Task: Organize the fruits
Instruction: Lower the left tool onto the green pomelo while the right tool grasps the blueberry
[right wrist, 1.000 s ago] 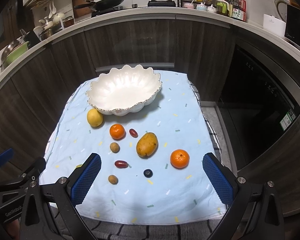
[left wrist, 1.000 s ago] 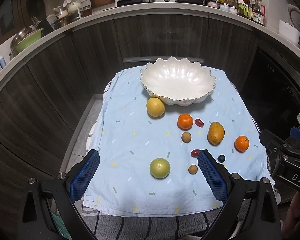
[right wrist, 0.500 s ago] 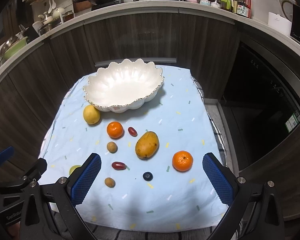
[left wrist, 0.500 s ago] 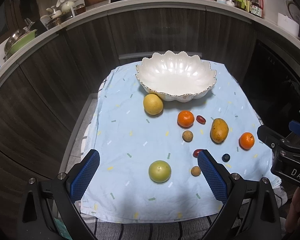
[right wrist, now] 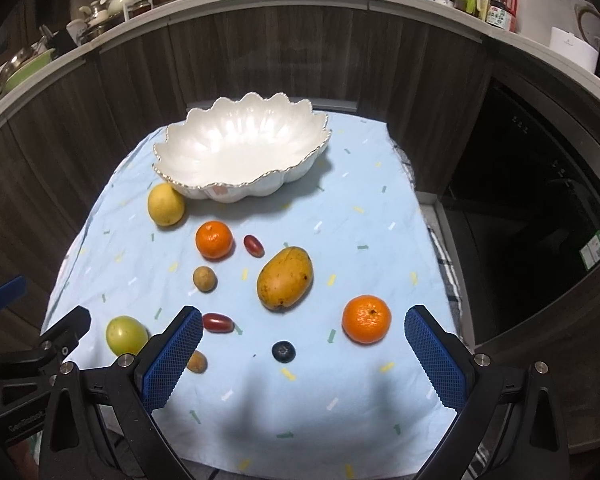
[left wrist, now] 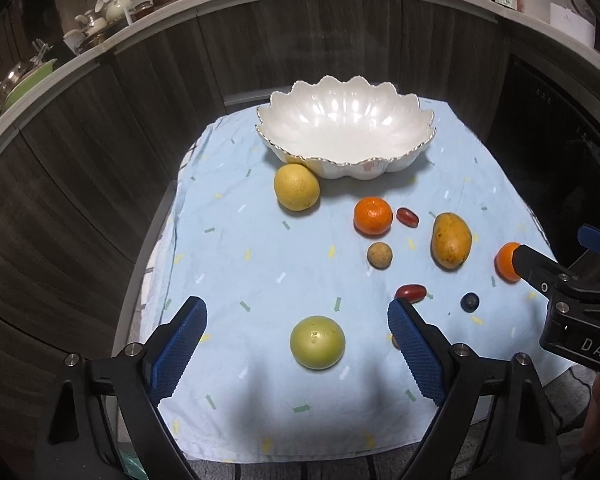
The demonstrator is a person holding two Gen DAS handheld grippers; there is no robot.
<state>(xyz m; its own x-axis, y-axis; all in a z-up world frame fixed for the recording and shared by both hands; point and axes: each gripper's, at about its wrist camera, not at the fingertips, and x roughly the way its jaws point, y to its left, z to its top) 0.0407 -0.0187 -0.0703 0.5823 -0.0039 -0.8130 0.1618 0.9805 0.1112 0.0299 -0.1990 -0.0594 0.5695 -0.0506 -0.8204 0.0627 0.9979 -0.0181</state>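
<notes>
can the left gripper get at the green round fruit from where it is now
Probably yes: the left gripper has its jaws wide open around the green round fruit, which sits alone on the light blue cloth, nothing between.

Left gripper (left wrist: 296, 344) jaws spread wide, empty. Right gripper (right wrist: 304, 354) likewise, alongside, both tilted downward.

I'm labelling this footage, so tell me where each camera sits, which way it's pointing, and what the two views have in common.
Left wrist: on the left gripper, looking forward and down over the blue cloth toward the white bowl; its own open blue fingers frame the green fruit, and the right gripper pokes in at right.
Right wrist: on the right gripper, facing the same way from further right; its open fingers show, with the left gripper at left.
Shared: bowl, mango, both oranges, counter.
</notes>
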